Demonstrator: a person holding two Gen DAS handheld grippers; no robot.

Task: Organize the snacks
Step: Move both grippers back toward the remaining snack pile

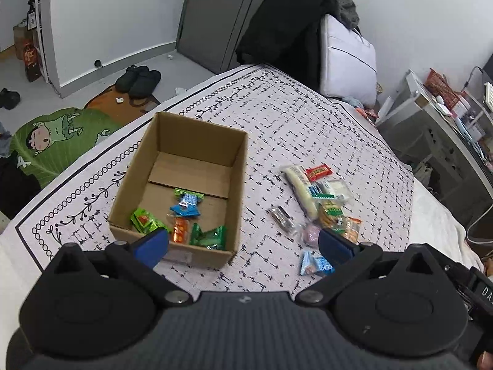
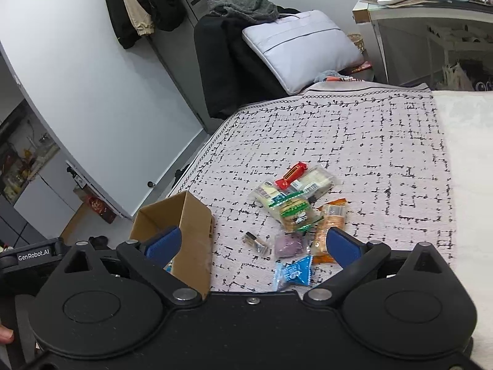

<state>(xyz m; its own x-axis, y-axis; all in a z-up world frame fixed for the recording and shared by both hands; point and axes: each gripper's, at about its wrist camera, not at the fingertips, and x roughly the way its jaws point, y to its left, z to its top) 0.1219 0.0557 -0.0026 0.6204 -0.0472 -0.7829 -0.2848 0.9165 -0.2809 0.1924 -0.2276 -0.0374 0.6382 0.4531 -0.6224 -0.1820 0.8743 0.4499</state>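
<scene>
An open cardboard box (image 1: 185, 154) (image 2: 191, 234) sits on the patterned bedspread (image 1: 308, 117) (image 2: 354, 141) and holds several wrapped snacks, green, blue and orange (image 1: 185, 215). To its right lies a loose pile of snacks (image 1: 323, 194) (image 2: 295, 197), with a blue packet (image 1: 314, 263) (image 2: 294, 273) and a purple one (image 1: 311, 234) (image 2: 289, 245) nearest. My left gripper (image 1: 243, 243) hovers open over the box's near right corner, nothing between its fingers. My right gripper (image 2: 252, 245) is open too, above the near snacks, beside the box.
A white pillow bag (image 1: 345, 58) (image 2: 302, 46) and dark clothes (image 2: 228, 55) lie at the bed's far end. A cluttered desk (image 1: 446, 117) (image 2: 431, 9) stands to the right. Slippers (image 1: 138, 78) and a green mat (image 1: 58, 141) are on the floor left of the bed.
</scene>
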